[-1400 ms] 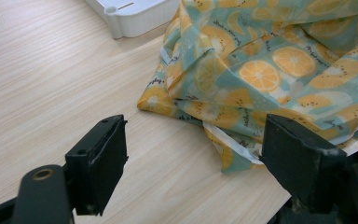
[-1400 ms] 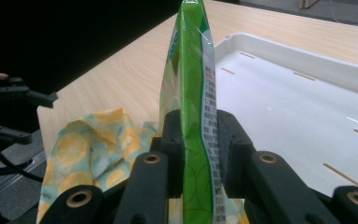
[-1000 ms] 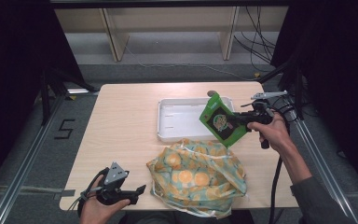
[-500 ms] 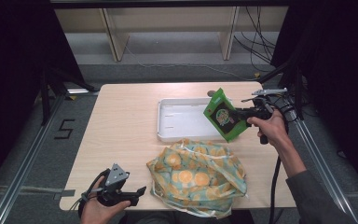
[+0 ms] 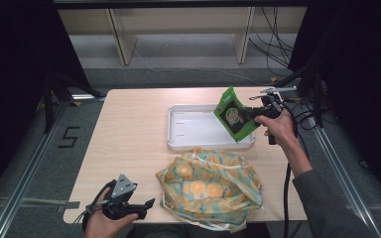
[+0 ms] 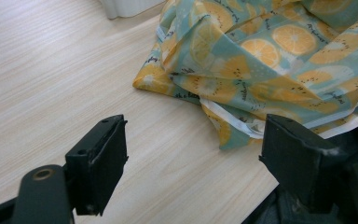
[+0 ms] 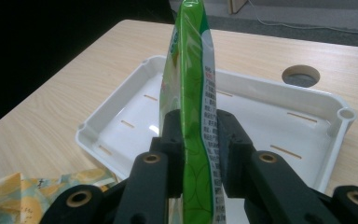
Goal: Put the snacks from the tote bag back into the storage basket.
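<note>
1. Green packet [image 5: 235, 115]: we see it clamped edge-on between the two black jaws of the right gripper [image 7: 199, 140], which are pressed against its two faces. It is held upright and slightly tilted above the right end of the white tray [image 5: 178, 141], clear of the tray floor.
2. White tray: it rests on the wooden table [image 5: 129, 129], beyond the fabric bag. In the right gripper view its shallow floor [image 7: 270, 126] lies below the packet [image 7: 193, 93], and a round hole [image 7: 300, 74] in the tabletop sits just past its far rim.
3. Orange-slice printed fabric bag [image 5: 211, 188]: it lies crumpled on the table's near side, just beside the tray's front edge.
4. Left gripper [image 5: 141, 208]: we find it at the table's near left edge, held in the left hand [image 5: 104, 223]. Its jaws stand spread wide with nothing between them; the bag [image 6: 270, 60] lies just ahead of them.
</note>
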`<action>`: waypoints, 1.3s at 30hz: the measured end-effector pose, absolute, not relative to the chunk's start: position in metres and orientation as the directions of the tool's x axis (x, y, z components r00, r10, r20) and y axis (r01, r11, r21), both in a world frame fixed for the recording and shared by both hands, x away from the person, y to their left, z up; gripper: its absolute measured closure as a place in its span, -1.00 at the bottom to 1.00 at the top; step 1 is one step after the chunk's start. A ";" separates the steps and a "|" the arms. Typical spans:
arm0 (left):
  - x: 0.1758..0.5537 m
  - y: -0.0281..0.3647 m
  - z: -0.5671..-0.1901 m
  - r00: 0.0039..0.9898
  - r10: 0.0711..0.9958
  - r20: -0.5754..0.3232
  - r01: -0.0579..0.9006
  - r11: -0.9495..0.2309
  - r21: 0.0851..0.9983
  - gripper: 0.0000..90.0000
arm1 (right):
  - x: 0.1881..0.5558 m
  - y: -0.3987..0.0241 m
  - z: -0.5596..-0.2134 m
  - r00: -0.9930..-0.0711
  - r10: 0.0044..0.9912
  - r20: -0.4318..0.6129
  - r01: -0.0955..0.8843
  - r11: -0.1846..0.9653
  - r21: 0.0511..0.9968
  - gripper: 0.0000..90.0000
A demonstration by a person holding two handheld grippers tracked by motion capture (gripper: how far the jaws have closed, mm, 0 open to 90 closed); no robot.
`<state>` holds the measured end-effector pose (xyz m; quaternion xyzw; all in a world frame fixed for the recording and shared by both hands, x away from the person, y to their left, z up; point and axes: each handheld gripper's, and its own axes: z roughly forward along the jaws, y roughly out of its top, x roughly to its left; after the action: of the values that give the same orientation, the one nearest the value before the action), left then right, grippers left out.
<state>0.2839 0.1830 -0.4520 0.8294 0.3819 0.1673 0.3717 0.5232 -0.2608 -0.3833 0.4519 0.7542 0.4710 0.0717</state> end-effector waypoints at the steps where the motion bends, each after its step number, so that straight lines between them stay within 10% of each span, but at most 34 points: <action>1: 0.284 0.183 -0.452 0.652 0.759 -0.007 0.510 -0.430 0.745 -0.51 | 0.525 -0.261 -0.384 -0.587 0.753 0.299 0.601 0.158 0.783 0.68; 39: 0.278 0.186 -0.454 0.639 0.769 -0.032 0.529 -0.409 0.744 -0.52 | 0.586 -0.245 -0.404 -0.443 0.847 0.294 0.666 0.092 0.740 0.68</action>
<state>0.2781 0.1863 -0.4542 0.8238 0.3938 0.1599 0.3750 0.5860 -0.2448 -0.4036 0.5173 0.7314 0.4318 0.1047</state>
